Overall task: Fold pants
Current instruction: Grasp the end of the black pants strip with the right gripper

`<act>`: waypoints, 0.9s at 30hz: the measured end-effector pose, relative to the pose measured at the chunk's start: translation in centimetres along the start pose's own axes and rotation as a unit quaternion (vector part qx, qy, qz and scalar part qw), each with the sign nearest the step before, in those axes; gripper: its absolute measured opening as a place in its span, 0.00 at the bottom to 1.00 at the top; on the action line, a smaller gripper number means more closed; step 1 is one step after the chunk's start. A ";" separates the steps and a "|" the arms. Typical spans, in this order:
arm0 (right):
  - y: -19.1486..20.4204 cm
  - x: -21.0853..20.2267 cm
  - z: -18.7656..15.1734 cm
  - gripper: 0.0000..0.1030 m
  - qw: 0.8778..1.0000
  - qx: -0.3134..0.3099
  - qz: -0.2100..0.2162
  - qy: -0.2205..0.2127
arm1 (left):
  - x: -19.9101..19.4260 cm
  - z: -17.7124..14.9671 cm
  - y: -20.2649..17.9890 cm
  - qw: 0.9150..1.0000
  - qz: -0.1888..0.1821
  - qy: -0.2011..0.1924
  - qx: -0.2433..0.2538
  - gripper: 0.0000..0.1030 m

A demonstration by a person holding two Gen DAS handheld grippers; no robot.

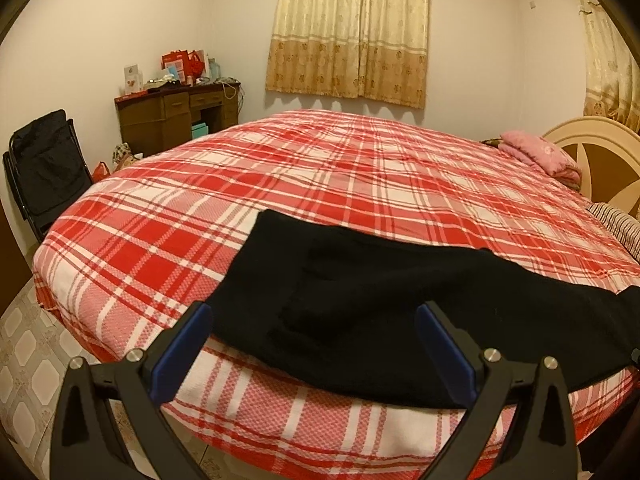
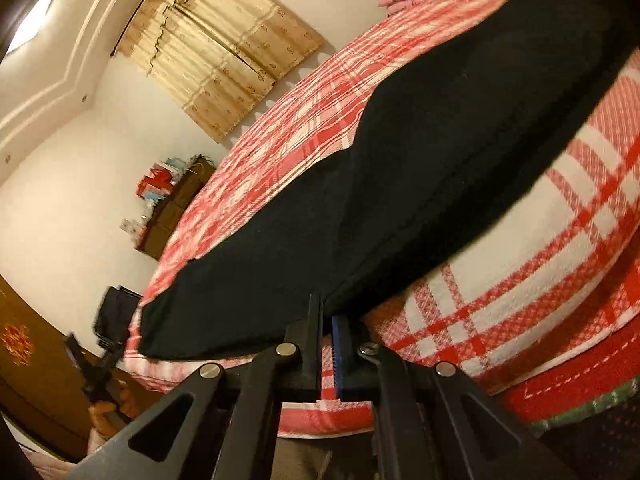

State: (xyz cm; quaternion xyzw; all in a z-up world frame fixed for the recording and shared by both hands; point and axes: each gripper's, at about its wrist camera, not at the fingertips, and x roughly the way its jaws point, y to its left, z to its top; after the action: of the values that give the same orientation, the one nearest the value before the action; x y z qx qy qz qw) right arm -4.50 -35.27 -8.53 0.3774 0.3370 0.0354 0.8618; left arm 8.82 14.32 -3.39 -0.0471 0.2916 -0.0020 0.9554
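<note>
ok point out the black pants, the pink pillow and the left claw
black pants [image 1: 360, 300]: left wrist view, middle of the cloth
pink pillow [image 1: 536, 156]: left wrist view, its top face
left claw [image 1: 314, 350]: left wrist view, midway between the open blue-padded fingertips

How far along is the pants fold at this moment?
Done: the black pants lie lengthwise along the near edge of the plaid bed cover, apparently doubled leg on leg. In hand: the right gripper is nearly shut at the pants' near edge, grip unclear; the left gripper is wide open over the fabric, gripping nothing. Left: the crosswise folds that shorten them.
</note>
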 end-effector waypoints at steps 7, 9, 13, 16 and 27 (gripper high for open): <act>1.7 -6.5 2.4 0.06 0.996 -0.058 -0.050 -0.043 | -0.1 -0.1 -3.4 0.998 -0.025 -0.002 0.052 1.00; 1.4 -9.1 4.8 0.06 0.989 -0.064 -0.087 -0.104 | -0.1 0.1 -5.3 0.997 -0.039 -0.007 0.073 1.00; -0.8 -10.4 8.8 0.06 0.971 -0.069 -0.168 -0.153 | -0.2 0.3 -8.8 0.993 -0.074 -0.013 0.096 1.00; -3.6 -8.7 10.2 0.06 0.965 -0.057 -0.224 -0.120 | 0.7 -0.2 -11.7 0.990 -0.088 -0.002 0.113 1.00; -8.6 -17.7 10.2 0.89 0.932 0.032 -0.205 -0.296 | 4.1 -3.9 -13.2 0.985 -0.083 0.081 0.124 1.00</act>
State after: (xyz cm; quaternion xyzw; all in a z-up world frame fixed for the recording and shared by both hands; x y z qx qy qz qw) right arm -13.59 -53.41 0.45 0.3210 0.1374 -0.2657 0.8986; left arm 10.38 0.67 -7.66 0.0482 0.3606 -0.1210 0.9236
